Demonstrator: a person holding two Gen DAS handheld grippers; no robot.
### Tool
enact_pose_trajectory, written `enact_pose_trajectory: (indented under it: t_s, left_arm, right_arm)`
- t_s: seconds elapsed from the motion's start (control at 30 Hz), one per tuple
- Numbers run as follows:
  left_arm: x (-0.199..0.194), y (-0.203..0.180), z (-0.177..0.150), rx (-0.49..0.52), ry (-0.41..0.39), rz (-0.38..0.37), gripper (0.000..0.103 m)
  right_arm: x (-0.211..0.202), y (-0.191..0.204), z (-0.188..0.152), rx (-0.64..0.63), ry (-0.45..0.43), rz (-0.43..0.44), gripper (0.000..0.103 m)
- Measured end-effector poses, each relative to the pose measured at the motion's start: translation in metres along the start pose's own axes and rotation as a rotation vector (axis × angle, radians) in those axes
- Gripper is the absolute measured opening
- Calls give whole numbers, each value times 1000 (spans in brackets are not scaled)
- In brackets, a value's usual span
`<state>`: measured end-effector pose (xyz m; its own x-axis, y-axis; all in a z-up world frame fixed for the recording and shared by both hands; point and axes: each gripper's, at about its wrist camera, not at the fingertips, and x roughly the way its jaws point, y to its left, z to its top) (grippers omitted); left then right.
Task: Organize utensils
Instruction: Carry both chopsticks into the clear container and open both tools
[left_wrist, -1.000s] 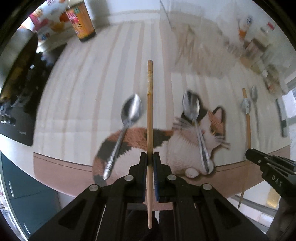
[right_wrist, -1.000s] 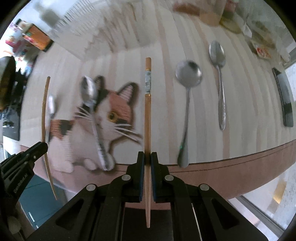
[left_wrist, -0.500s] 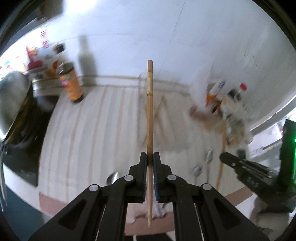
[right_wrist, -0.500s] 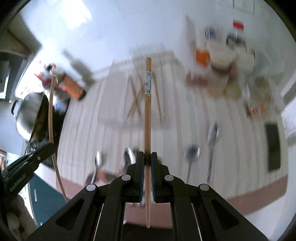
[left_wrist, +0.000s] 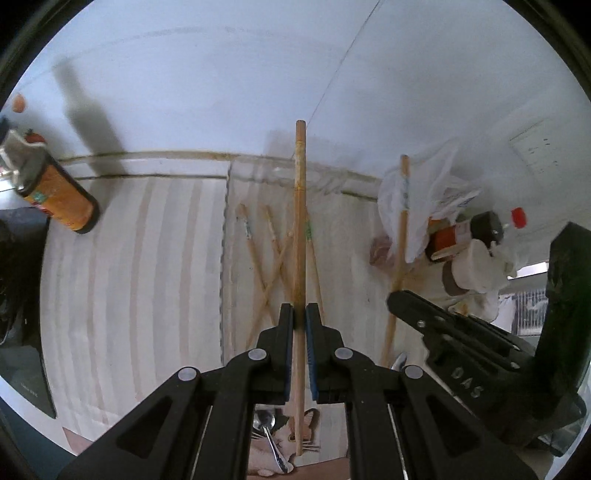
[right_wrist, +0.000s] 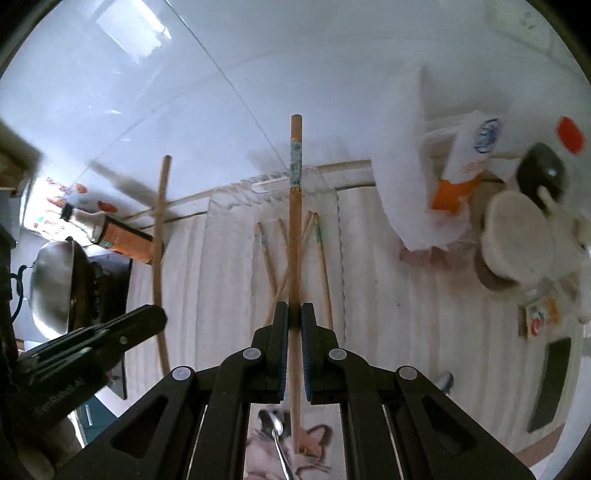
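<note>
My left gripper (left_wrist: 299, 314) is shut on a plain wooden chopstick (left_wrist: 300, 221) that points forward, high above the striped mat. My right gripper (right_wrist: 294, 312) is shut on a wooden chopstick with a patterned band (right_wrist: 295, 206). Both chopsticks hang over a clear tray (left_wrist: 227, 258) by the wall that holds several chopsticks (left_wrist: 273, 251), crossed. The tray (right_wrist: 341, 258) and its chopsticks (right_wrist: 321, 258) also show in the right wrist view. The right gripper (left_wrist: 397, 301) with its chopstick (left_wrist: 400, 236) shows in the left wrist view; the left gripper (right_wrist: 155, 319) with its chopstick (right_wrist: 159, 236) shows in the right wrist view.
An orange bottle (left_wrist: 55, 192) stands at the back left, a wok (right_wrist: 55, 280) left of it. Bottles, jars and a white bag (left_wrist: 417, 206) crowd the back right. A spoon (right_wrist: 275, 435) lies on the cat picture below. A black item (right_wrist: 550, 380) lies at right.
Both grippers have risen from just above the spoons and cat picture and moved forward toward the wall, carrying their chopsticks over the clear tray. The spoons have dropped below the fingers.
</note>
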<state>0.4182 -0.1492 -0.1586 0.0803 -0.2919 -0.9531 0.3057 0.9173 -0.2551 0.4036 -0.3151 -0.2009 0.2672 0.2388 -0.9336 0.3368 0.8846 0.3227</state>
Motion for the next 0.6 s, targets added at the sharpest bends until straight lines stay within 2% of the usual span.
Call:
enact_pose_trajectory:
  t_s: [0.1, 0.17, 0.27, 0.33, 0.4, 0.43, 0.5, 0.57, 0.6]
  left_arm:
    - [1, 5, 6, -21, 8, 21, 6]
    - [-2, 9, 5, -28, -8, 41, 8]
    - [-12, 20, -4, -40, -48, 88, 16]
    - [-20, 29, -15, -42, -86, 153, 34]
    - [-32, 40, -33, -54, -154, 214, 64]
    - [-37, 45, -42, -58, -182, 245, 70]
    - [-45, 57, -62, -63, -245, 310, 87]
    - [-50, 70, -85, -71, -286, 359, 100]
    - [-50, 74, -93, -66, -290, 370, 103]
  right_arm:
    - [22, -3, 11, 4, 56, -6, 7]
    - [26, -6, 11, 13, 61, -8, 8]
    - [23, -15, 6, 28, 39, -9, 20]
    - [14, -25, -2, 53, 12, -3, 24]
    - [1, -30, -11, 55, -20, -28, 28]
    - [-5, -33, -18, 61, -37, -40, 33]
    - [-17, -37, -34, 68, -70, -72, 40]
    - [-24, -37, -53, 66, -102, -101, 48]
    - [-25, -36, -66, 62, -113, -110, 51]
